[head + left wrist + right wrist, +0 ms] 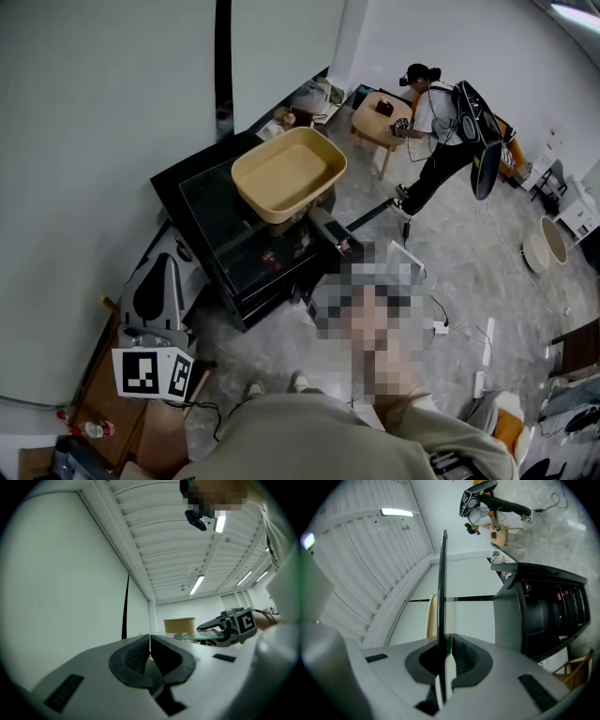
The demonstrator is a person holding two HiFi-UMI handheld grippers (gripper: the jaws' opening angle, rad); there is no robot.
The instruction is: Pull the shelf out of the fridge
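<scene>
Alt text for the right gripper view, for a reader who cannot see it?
The right gripper is shut on the edge of a glass shelf, seen edge-on, with a tan tub on it. A black fridge stands beside.

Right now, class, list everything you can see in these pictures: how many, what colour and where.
fridge: one, black, on the floor by the wall
glass shelf: one, clear, seen edge-on between the right gripper's jaws
tub: one, tan, above the fridge top
small table: one, light wood, far corner
other person: one, white top, dark trousers, bending at that table
ceiling lights: several, white, overhead
left gripper: grey, jaws together, empty
right gripper: grey, shut on the glass shelf
</scene>
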